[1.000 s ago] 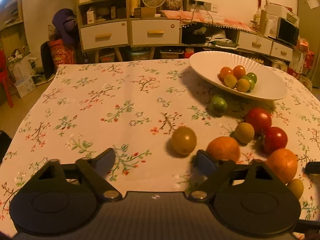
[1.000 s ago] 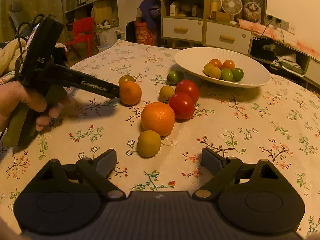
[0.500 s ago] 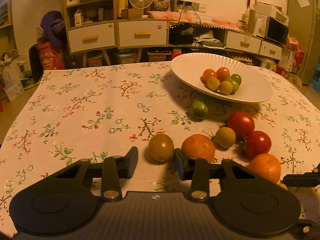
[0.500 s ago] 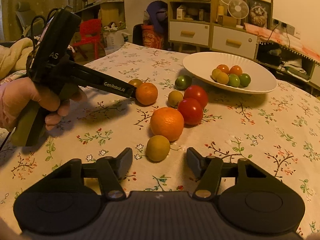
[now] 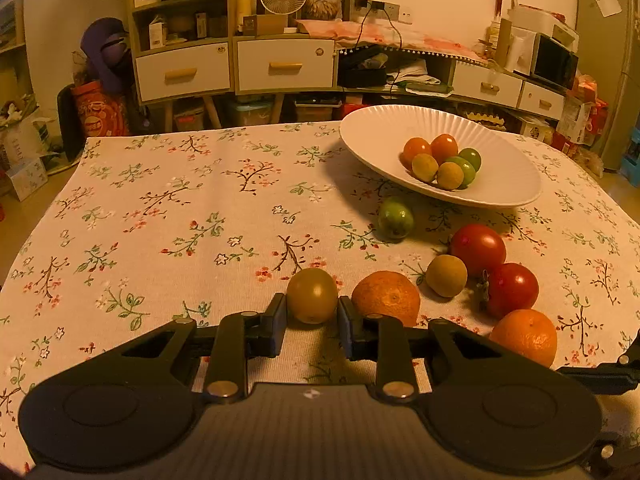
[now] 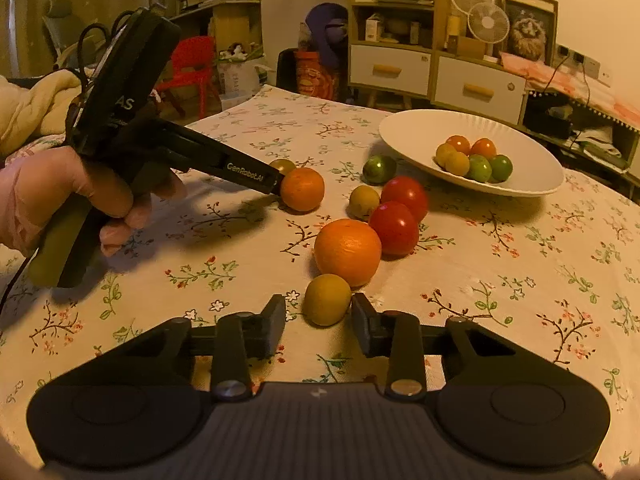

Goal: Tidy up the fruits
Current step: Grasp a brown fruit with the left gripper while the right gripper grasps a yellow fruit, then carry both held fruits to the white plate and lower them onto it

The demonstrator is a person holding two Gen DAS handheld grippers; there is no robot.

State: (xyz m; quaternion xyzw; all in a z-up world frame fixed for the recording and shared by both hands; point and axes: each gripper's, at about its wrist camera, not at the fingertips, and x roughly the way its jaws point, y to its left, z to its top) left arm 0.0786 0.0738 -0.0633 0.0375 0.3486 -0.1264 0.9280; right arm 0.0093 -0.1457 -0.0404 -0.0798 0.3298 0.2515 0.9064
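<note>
My left gripper (image 5: 312,316) is shut on an olive-green round fruit (image 5: 312,295) that rests on the flowered tablecloth, with an orange (image 5: 386,298) touching its right finger. It also shows in the right wrist view (image 6: 280,178). My right gripper (image 6: 319,314) has its jaws narrowed around a yellow round fruit (image 6: 327,299); the right pad touches it and a small gap remains at the left pad. A white bowl (image 5: 500,184) at the far right holds several small fruits (image 5: 440,160).
Loose on the cloth lie a green fruit (image 5: 395,218), a yellow fruit (image 5: 446,275), two red tomatoes (image 5: 478,248) and a second orange (image 5: 524,336). Drawers and shelves (image 5: 232,64) stand beyond the table's far edge (image 5: 200,136).
Both grippers moved forward and closed in. The left one has closed on the olive-green fruit. The right one has narrowed around the yellow fruit.
</note>
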